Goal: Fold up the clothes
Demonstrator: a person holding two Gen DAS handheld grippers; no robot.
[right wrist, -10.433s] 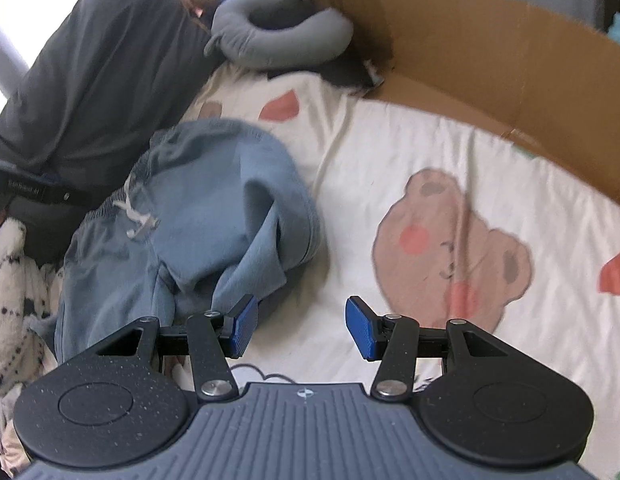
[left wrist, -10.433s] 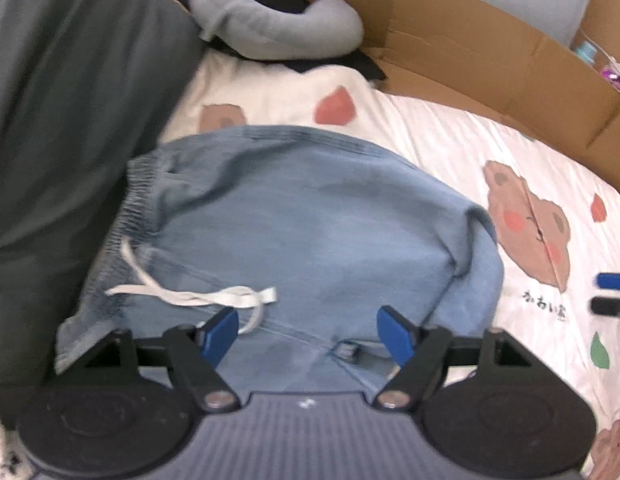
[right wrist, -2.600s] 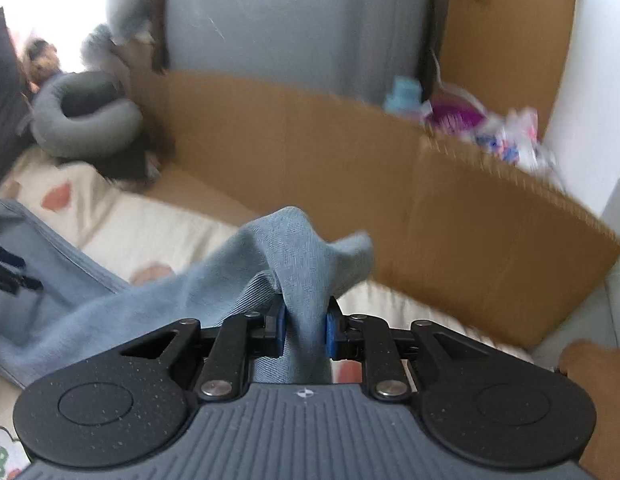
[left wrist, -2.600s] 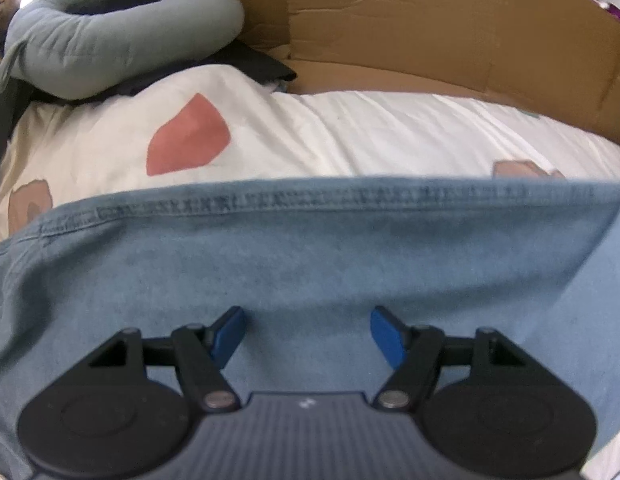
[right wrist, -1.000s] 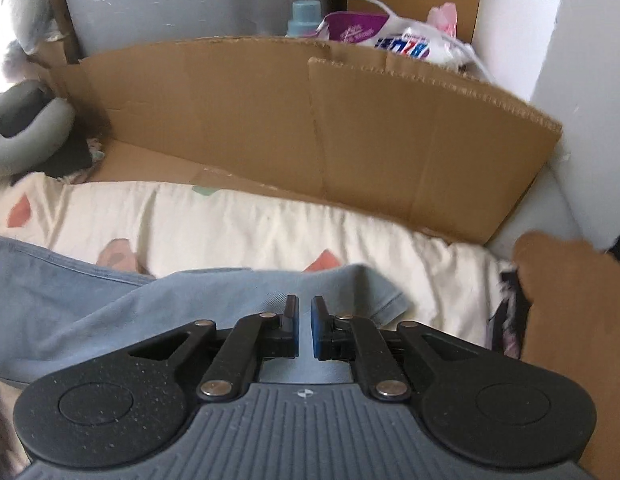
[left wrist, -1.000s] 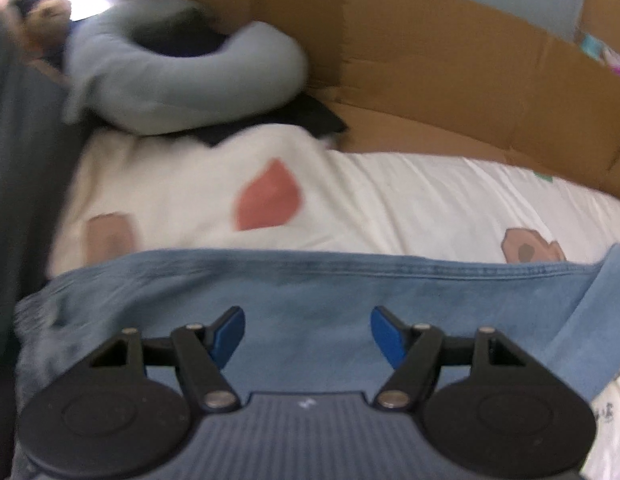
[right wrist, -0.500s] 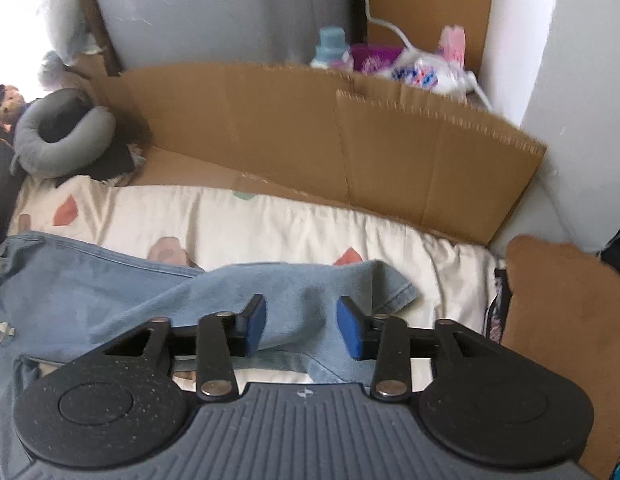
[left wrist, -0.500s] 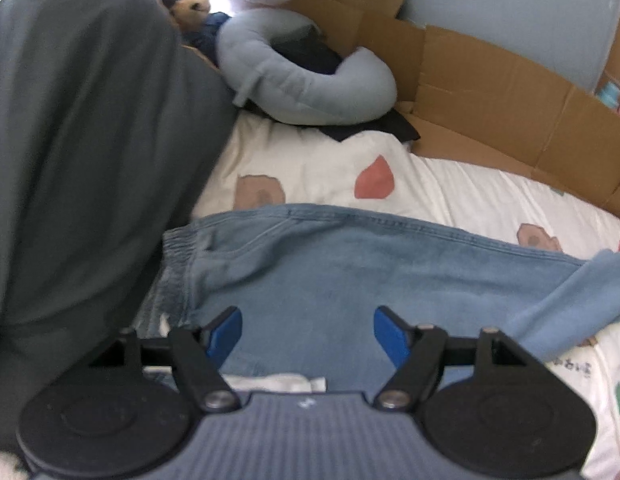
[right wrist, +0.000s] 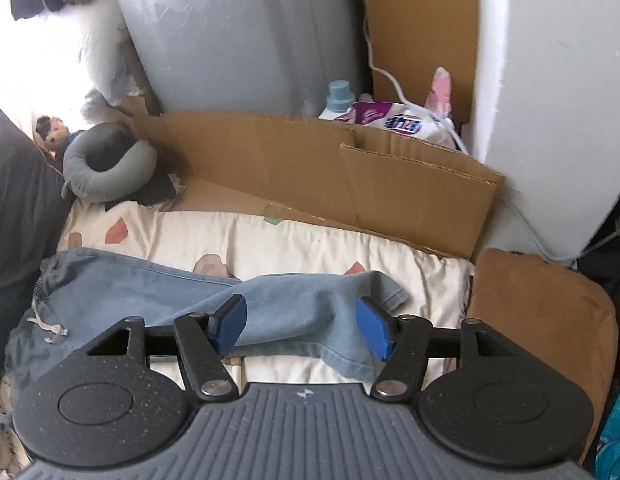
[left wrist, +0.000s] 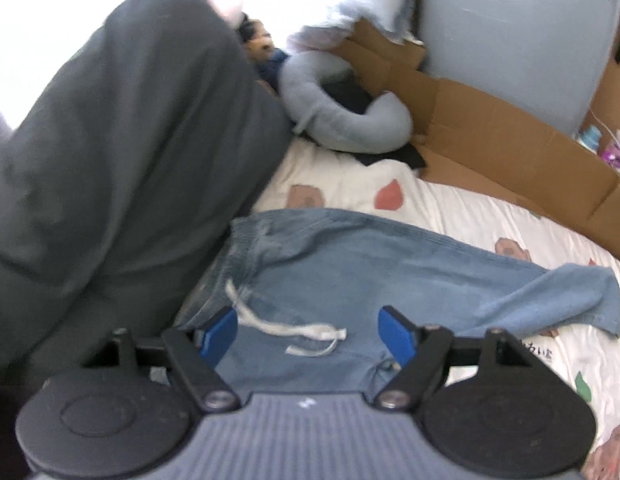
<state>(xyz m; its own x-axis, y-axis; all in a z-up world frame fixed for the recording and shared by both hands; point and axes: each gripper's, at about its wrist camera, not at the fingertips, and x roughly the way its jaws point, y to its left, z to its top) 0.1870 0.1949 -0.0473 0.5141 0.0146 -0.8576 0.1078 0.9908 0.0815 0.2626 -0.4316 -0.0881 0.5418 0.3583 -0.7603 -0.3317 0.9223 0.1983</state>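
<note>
- One pair of jeans (left wrist: 350,264) on the bed (left wrist: 470,216); near edge hidden.
- Left hand-held gripper (left wrist: 310,330) and right hand-held gripper (right wrist: 301,322): jaws opening wide, holding nothing.

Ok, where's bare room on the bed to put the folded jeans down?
Bare sheet runs between the jeans and the cardboard. Crowded at the left end: dark pillow and neck pillow.

The jeans (left wrist: 390,272), bunched ten seconds ago, now lie stretched across the sheet (left wrist: 490,216). The right gripper (right wrist: 299,326), recently clamped on the leg end (right wrist: 374,284), is opening above it, empty. Both grippers sit higher; the left gripper (left wrist: 307,330) is widening.
</note>
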